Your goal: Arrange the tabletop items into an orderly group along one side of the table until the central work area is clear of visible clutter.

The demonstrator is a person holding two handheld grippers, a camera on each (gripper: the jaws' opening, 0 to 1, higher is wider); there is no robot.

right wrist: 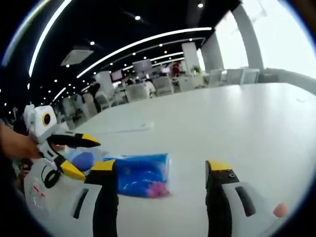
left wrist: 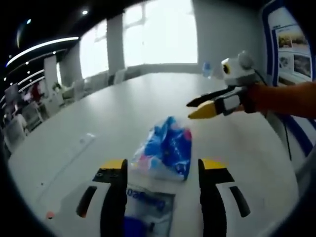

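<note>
Left gripper view: the left gripper [left wrist: 163,168] is seen with its jaws spread wide, yellow-tipped, rising from 6 o'clock. Nothing is gripped. A crumpled blue and pink packet [left wrist: 167,149] lies on the white table [left wrist: 113,123] just ahead of the tips, in line with the gap between them; contact with either jaw cannot be told. A flat clear-and-blue wrapper [left wrist: 148,207] is seen lower in the gap, toward 6 o'clock, lying on the table between the jaw bodies. A small orange speck [left wrist: 50,215] is noted on the table at 8 o'clock. The right gripper [left wrist: 195,108] enters from 3 o'clock, held above the table, apart from the packet; its two jaws are parted narrowly at the tips and hold nothing. An orange sleeve [left wrist: 286,98] is seen behind it.

Right gripper view: the right gripper [right wrist: 161,170] is shown with jaws wide apart and empty. The blue packet [right wrist: 140,175] lies on the table [right wrist: 222,128] inside the gap, nearer the jaw at 7 o'clock. The left gripper [right wrist: 84,158] is seen at 9 o'clock, jaws parted, nothing held between them.
</note>
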